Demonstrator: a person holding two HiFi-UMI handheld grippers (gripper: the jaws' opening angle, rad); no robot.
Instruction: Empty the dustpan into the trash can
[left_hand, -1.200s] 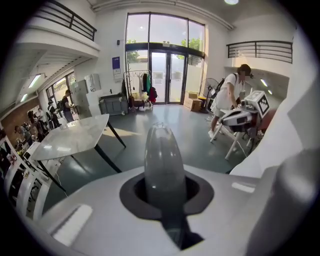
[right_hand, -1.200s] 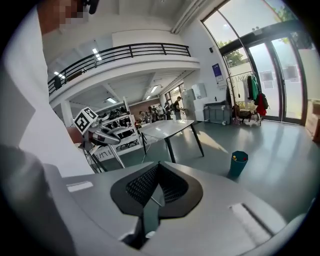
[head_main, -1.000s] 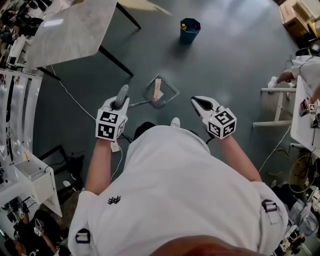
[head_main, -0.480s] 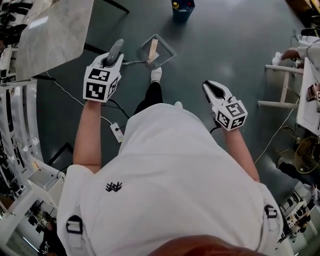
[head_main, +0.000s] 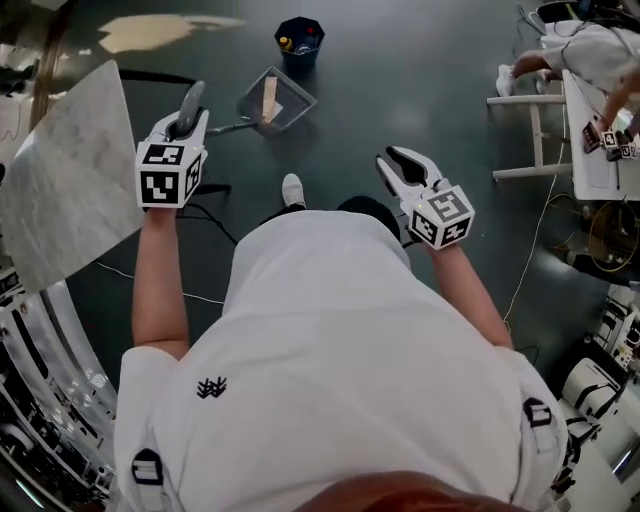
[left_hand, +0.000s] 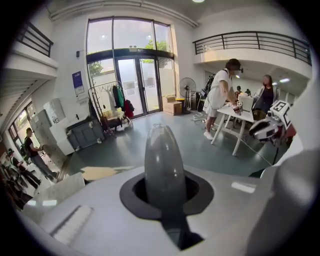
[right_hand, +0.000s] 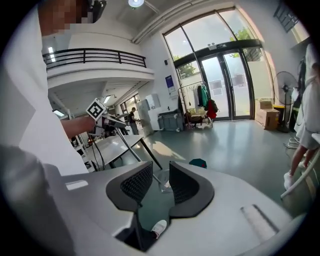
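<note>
Left gripper (head_main: 178, 125) clamped the handle (left_hand: 162, 165) of the dustpan (head_main: 290, 104), likely light, stiff but tippy; right gripper (head_main: 405, 168) hung parted, empty.

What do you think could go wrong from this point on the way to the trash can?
1. The tan strip lies loose in the dustpan, which hangs only by the dustpan handle clamped in the left gripper. A tilt could spill it short of the trash can.
2. The right gripper is open and empty, so nothing steadies the pan.
3. A dark cable on the floor near the shoe might trip a step.
</note>
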